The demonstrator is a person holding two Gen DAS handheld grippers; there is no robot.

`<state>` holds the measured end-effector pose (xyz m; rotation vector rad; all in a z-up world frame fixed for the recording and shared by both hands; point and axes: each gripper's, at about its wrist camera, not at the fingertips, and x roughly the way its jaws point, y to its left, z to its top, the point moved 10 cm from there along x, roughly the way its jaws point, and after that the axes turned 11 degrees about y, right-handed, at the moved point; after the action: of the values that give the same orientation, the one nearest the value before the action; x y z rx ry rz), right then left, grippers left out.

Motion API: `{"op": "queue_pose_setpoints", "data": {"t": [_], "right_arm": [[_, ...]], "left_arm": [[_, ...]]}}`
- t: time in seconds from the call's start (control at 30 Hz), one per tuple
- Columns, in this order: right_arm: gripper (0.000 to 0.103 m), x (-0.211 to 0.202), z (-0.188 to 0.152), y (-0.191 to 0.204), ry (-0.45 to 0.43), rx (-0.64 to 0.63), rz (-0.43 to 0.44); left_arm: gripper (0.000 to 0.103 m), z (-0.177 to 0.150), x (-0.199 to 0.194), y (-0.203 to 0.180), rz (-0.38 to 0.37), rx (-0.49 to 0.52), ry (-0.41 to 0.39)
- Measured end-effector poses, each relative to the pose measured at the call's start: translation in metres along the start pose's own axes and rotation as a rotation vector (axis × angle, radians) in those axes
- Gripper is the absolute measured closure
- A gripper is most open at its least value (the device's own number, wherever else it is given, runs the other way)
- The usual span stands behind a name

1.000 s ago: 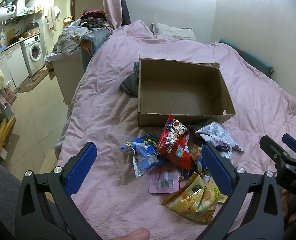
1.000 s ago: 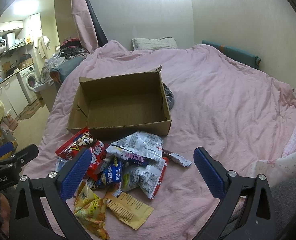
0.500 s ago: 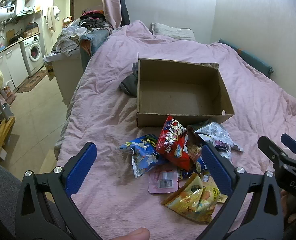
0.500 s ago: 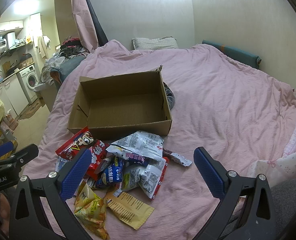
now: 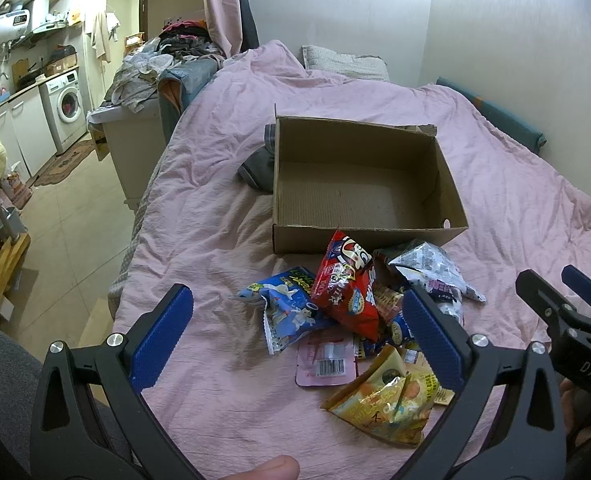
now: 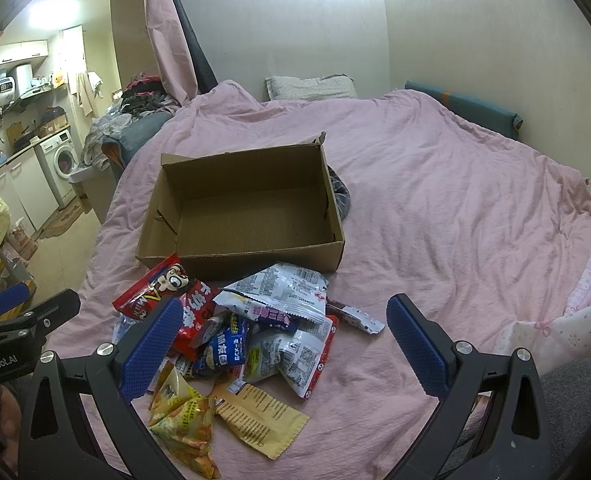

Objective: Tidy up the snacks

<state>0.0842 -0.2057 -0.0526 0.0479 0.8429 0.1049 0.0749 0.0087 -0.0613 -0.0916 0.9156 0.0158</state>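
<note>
On the pink bed (image 5: 215, 220) | both hand-held grippers, left (image 5: 297, 330) and right (image 6: 285, 340), apart, empty | I judge nothing packed | next: grasp red crinkly snack packet (image 5: 345, 286) for empty brown cardboard box (image 5: 359, 236)

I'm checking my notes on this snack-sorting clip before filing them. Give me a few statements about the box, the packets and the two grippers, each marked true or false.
1. The brown cardboard box already holds several packets. False: its floor is bare.
2. The red snack bag with a cartoon face lies in the pile in front of the box. True.
3. The left gripper is clamped on a blue snack bag. False: its jaws stand wide apart, holding nothing.
4. The right gripper is open. True.
5. The snacks lie on a pink bedspread. True.
6. The crinkled yellow chip bag leans against the box. False: it lies at the pile's near edge.
</note>
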Motion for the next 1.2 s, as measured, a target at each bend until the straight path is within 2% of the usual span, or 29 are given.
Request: {"op": "queue_pose_setpoints", "data": {"t": [0.8,0.9,1.0,1.1,1.2], "right_arm": [[0.000,0.005,-0.004,0.001,0.019,0.007,0.015],[0.000,0.008,-0.005,-0.002,0.056,0.034,0.051],[0.000,0.013,-0.008,-0.001,0.129,0.063,0.121],[0.000,0.019,-0.015,0.003,0.222,0.104,0.213],[0.000,0.038,-0.035,0.017,0.373,0.177,0.369]], "left_arm": [[0.000,-0.001,0.003,-0.003,-0.004,0.001,0.012],[0.000,0.000,0.004,-0.003,-0.006,-0.006,0.019],[0.000,0.004,0.009,0.000,-0.018,-0.018,0.060],[0.000,0.012,0.012,0.009,-0.008,-0.026,0.092],[0.000,0.013,0.021,0.016,0.008,-0.031,0.138]]}}
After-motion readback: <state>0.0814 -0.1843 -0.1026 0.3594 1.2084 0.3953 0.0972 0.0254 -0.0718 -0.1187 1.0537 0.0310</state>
